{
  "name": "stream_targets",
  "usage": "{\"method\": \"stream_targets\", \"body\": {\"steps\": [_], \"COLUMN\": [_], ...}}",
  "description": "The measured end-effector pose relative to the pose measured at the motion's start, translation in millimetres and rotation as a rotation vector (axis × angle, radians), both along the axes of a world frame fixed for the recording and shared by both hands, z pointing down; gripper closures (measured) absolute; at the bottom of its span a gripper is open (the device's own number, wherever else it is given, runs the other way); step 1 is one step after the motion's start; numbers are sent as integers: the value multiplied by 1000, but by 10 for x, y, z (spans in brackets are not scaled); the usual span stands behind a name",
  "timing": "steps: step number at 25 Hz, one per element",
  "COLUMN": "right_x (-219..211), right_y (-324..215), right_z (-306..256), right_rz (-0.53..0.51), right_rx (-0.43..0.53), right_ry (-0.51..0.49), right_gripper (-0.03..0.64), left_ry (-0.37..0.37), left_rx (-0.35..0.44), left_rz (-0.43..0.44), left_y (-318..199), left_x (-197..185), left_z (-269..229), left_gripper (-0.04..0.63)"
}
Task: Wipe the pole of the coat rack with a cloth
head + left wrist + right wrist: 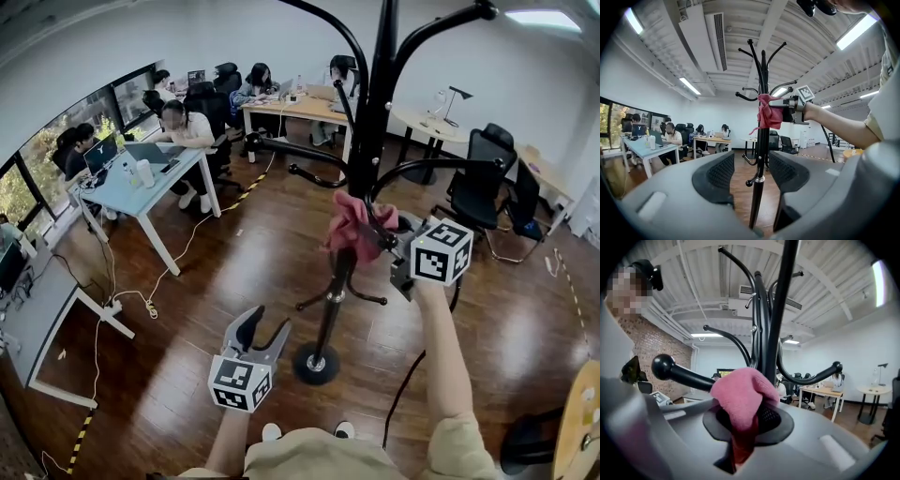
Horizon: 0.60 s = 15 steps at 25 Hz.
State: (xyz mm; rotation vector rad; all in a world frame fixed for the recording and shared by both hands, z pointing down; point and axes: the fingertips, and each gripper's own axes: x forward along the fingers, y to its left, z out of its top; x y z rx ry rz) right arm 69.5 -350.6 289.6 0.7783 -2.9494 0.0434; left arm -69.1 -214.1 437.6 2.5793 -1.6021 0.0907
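Observation:
The black coat rack pole (367, 141) rises from a round base (316, 364) on the wooden floor. A pink cloth (350, 227) lies against the pole at mid-height, and my right gripper (382, 240) is shut on it. In the right gripper view the cloth (743, 397) bulges out between the jaws, with the pole (780, 310) close behind it. My left gripper (262, 339) hangs open and holds nothing, low and left of the pole. In the left gripper view the pole (758, 159) stands beyond the gap of the left gripper (750, 172), and the cloth (768, 112) wraps it higher up.
Curved hook arms (309, 152) stick out from the pole, one ball-tipped arm (677, 372) close to my right gripper. Desks (150, 178) with seated people stand at the left and back. An office chair (483, 183) stands right. A cable (178, 258) runs over the floor.

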Motion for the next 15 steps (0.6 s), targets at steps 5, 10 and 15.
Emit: {"method": "stream_targets", "body": {"steps": [5, 10, 15], "right_x": [-14, 11, 91], "right_y": [-2, 83, 290], "right_z": [-4, 27, 114], "right_rz": [43, 78, 113], "right_rx": [31, 44, 57], "right_ry": [19, 10, 19], "right_gripper": [574, 574, 574], "left_ry": [3, 10, 10], "left_rx": [-1, 7, 15], "left_rz": [-16, 8, 58], "left_y": [29, 71, 99], "left_x": [-132, -166, -94], "left_z": [19, -2, -37], "left_gripper": [373, 373, 373]}}
